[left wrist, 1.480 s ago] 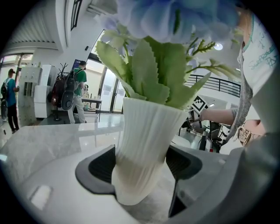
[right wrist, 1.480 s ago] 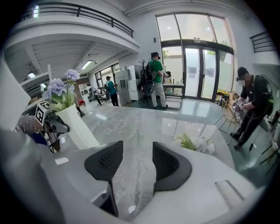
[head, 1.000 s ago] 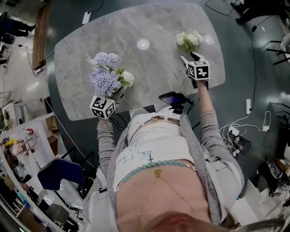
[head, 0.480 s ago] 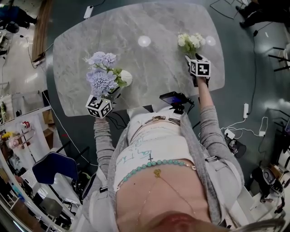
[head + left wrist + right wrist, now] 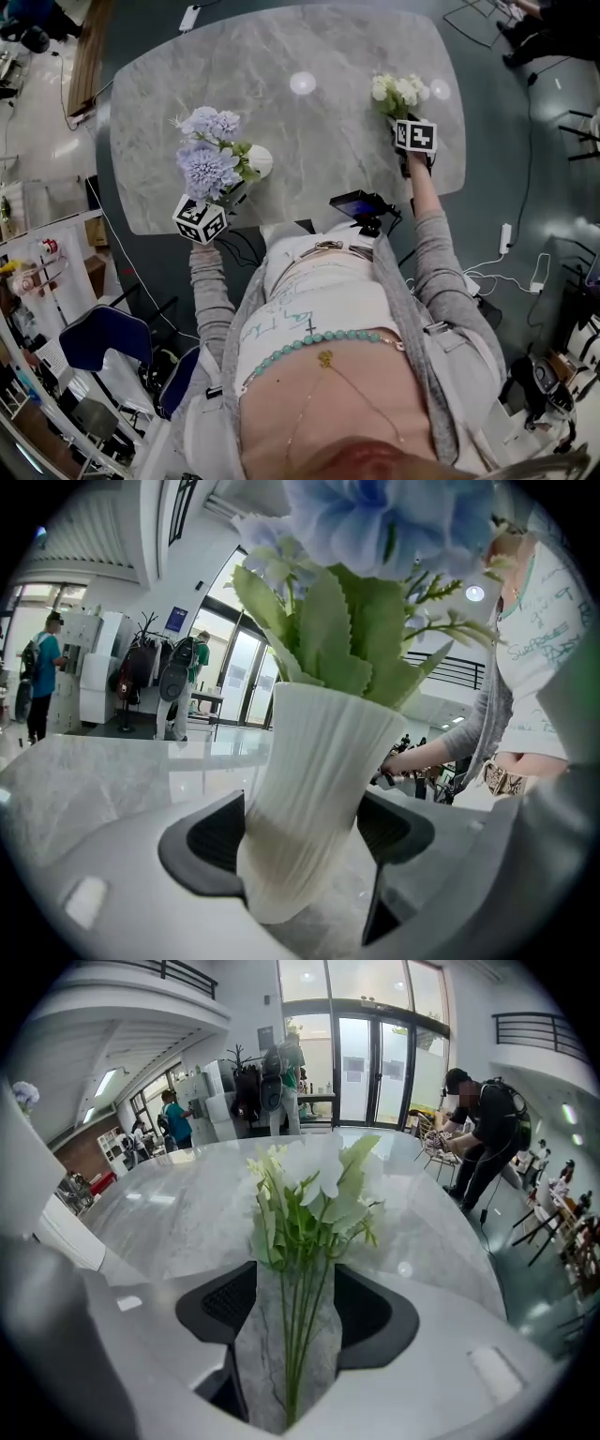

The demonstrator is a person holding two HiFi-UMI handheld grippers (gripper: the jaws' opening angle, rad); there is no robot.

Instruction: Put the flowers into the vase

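L gripper (image 5: 302, 841) clamped on vase (image 5: 314, 761), R gripper (image 5: 295, 1312) jaws wide apart, flowers (image 5: 309, 1190) between, stems touching neither, we lose stem ends behind gripper body.

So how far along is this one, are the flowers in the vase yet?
Done: blue flowers already stand in the white vase, which the left gripper clamps. In hand: the right gripper has its jaws apart around the white flowers, not closed on the stems. Left: grip them and carry them to the vase.
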